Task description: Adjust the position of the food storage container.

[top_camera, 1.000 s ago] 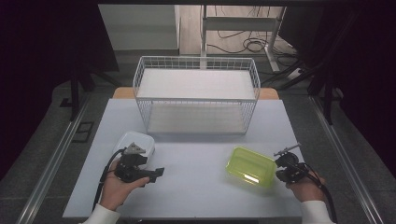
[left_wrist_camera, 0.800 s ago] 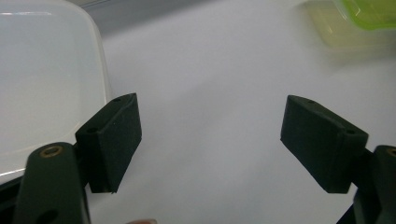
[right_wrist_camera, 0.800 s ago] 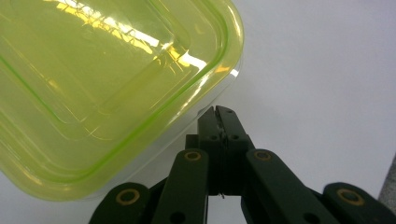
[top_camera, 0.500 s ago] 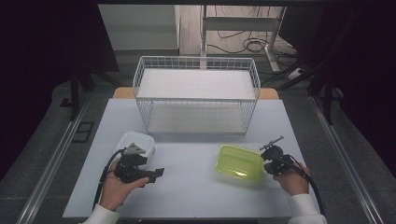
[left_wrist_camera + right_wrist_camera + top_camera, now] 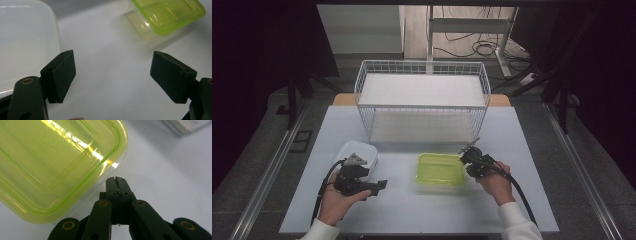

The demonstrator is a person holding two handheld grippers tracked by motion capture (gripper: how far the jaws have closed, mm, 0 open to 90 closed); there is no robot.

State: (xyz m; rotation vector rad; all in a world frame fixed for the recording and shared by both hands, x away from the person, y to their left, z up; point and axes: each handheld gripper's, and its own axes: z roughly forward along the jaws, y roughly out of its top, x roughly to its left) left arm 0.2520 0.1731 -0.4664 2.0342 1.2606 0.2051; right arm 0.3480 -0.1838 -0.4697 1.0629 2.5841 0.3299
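Note:
A clear food box with a lime-green lid (image 5: 439, 170) lies flat on the white table (image 5: 412, 212), right of centre. My right gripper (image 5: 468, 157) is shut, and its tip rests against the box's right edge. In the right gripper view the closed jaws (image 5: 116, 180) meet the lid's rim (image 5: 75, 170) with nothing between them. A white lidded box (image 5: 358, 152) sits at the left. My left gripper (image 5: 379, 185) hovers just in front of it, open and empty. The left gripper view (image 5: 112, 72) has the white box (image 5: 25, 45) at left and the green-lidded box (image 5: 167, 15) farther off.
A large white wire basket (image 5: 422, 107) stands at the back middle of the table, its floor bare. Cables trail from both grippers toward the person. Dark floor and table rails (image 5: 272, 165) lie beyond the table's sides.
The green-lidded box has slid to the left across the table with the shut right gripper against its right side. The left gripper has stayed where it was.

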